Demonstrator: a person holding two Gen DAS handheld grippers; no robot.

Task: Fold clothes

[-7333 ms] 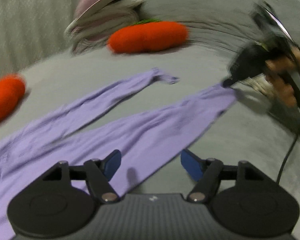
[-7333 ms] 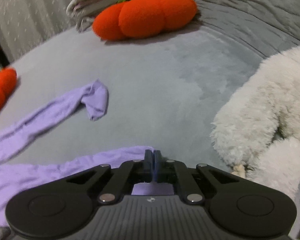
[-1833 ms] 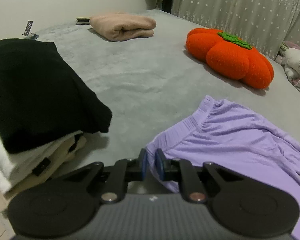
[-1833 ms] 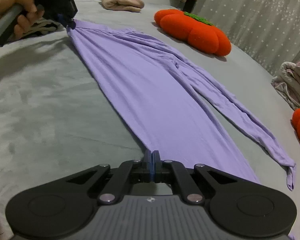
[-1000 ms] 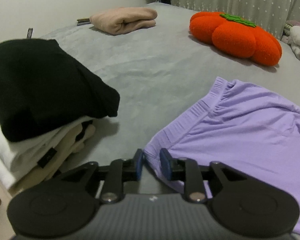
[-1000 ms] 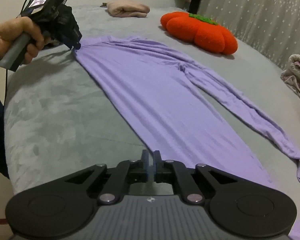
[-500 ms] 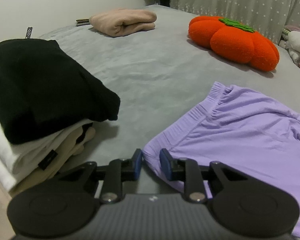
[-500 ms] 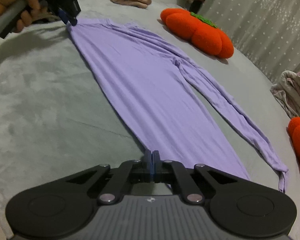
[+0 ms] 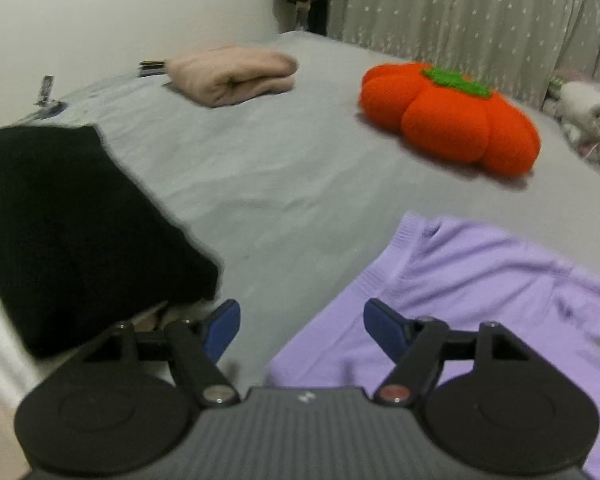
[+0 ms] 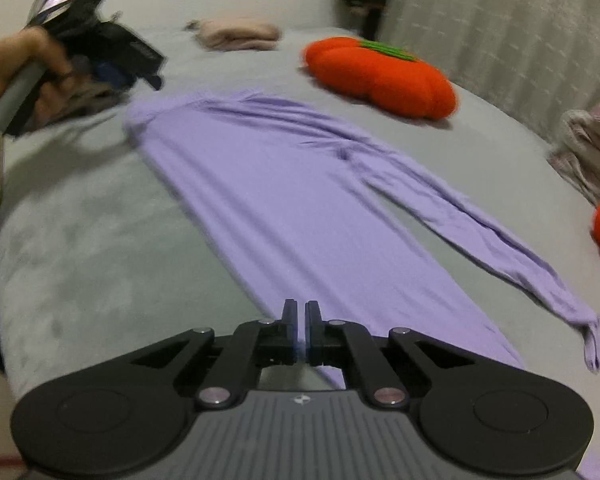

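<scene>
Purple leggings (image 10: 300, 200) spread flat along a grey bed (image 10: 80, 240). Left gripper (image 9: 300, 326), jaws just sprung wide and empty, poised over the waistband corner. Right gripper (image 10: 300, 320) pinched shut at the near leg's edge; whether on cloth, unclear.

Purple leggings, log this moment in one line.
purple leggings: flat on bed | left gripper: just opened, empty | right gripper: shut on leg edge
</scene>
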